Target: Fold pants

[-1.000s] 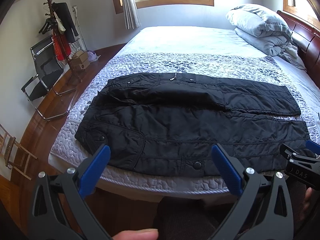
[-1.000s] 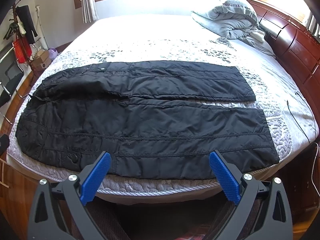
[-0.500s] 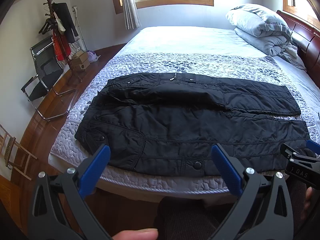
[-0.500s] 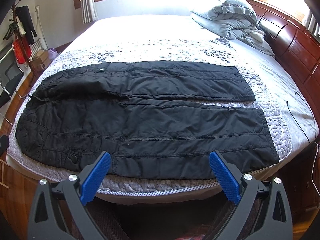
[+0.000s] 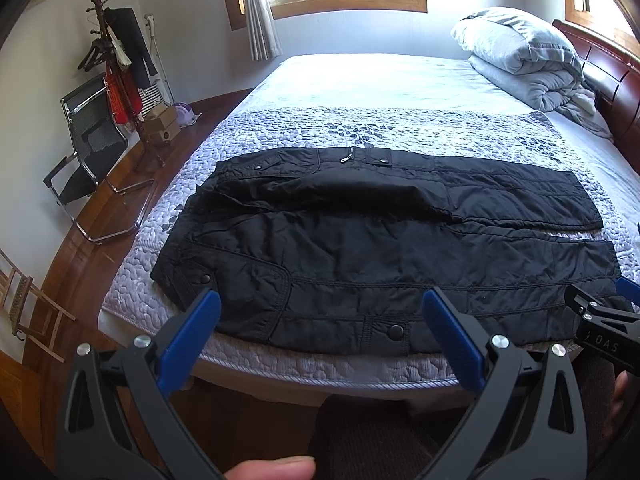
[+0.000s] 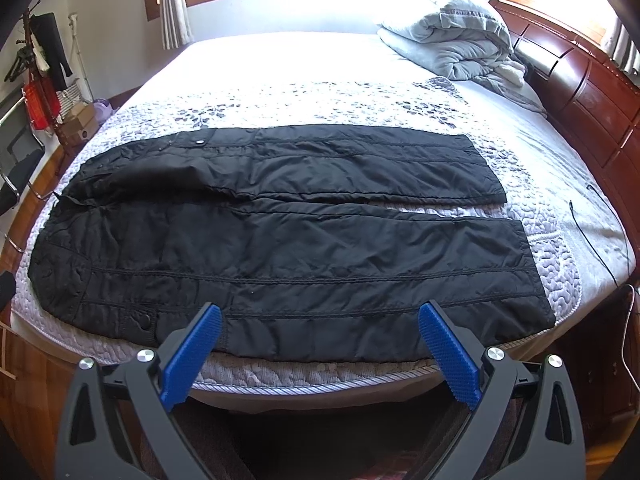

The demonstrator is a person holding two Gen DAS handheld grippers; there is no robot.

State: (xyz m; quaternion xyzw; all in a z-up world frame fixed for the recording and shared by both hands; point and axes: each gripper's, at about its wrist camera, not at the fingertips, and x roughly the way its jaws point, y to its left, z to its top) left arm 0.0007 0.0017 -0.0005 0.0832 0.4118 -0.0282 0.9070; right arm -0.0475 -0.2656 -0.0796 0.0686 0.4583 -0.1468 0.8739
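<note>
Black quilted pants (image 5: pixel 360 248) lie flat across the bed, waist to the left, both legs spread apart and running right; they also show in the right wrist view (image 6: pixel 288 248). My left gripper (image 5: pixel 320 304) is open and empty, held just in front of the near edge of the pants by the waist. My right gripper (image 6: pixel 320 316) is open and empty, in front of the near leg's lower edge. The right gripper's body shows at the right edge of the left wrist view (image 5: pixel 604 328).
The bed (image 5: pixel 360 372) has a grey patterned quilt. A folded grey duvet (image 6: pixel 452 40) lies at the head by the wooden headboard (image 6: pixel 592 96). A chair (image 5: pixel 88 148), coat rack (image 5: pixel 116 60) and boxes stand on the floor left. A thin cable (image 6: pixel 600 248) lies at the right.
</note>
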